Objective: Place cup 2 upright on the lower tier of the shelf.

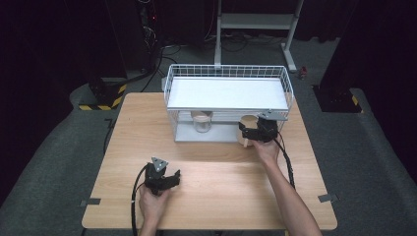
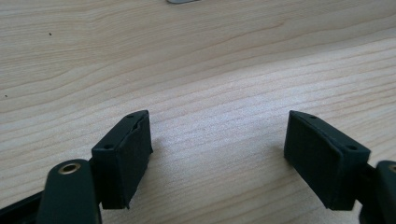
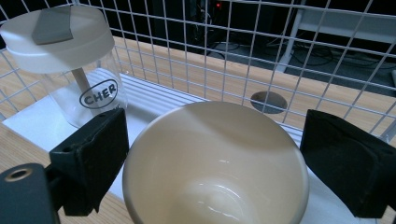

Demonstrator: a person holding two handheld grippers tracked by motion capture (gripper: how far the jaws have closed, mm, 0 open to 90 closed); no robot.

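1. wooden table (image 1: pixel 211 196): pale wood-grain top, seen from above in the high view; a person's forearms reach over its near edge.
2. left gripper (image 1: pixel 164 180): held in the person's left hand (image 1: pixel 153 204) well to the near-left of the wire rack, low over bare wood. in the left gripper view (image 2: pixel 217 158) its two black jaws stand wide apart with nothing between them but table grain.
3. cable (image 1: pixel 134 206): black, trailing from the left gripper back toward the near edge, far from the wire rack.
4. wire rack (image 1: pixel 228 101): white two-level grid frame at the far middle of the table, with a flat white shelf on top and a white tray floor below.
5. clear jar (image 3: pixel 70 65): on the lower level of the wire rack, toward its left half; white lid with a grey tab, "cher" printed on the glass. it stands upright, behind the grid.
6. cream cup (image 3: pixel 215 163): open mouth up, at the front right corner of the wire rack's lower level, with its inside bare and glossy.
7. right gripper (image 3: pixel 212 163): at the front right of the wire rack, carried by the right hand (image 1: pixel 266 150). its jaws are spread to either side of the cream cup's rim; the left pad sits right at the rim, the right pad stands just off it, so a firm grip cannot be told.
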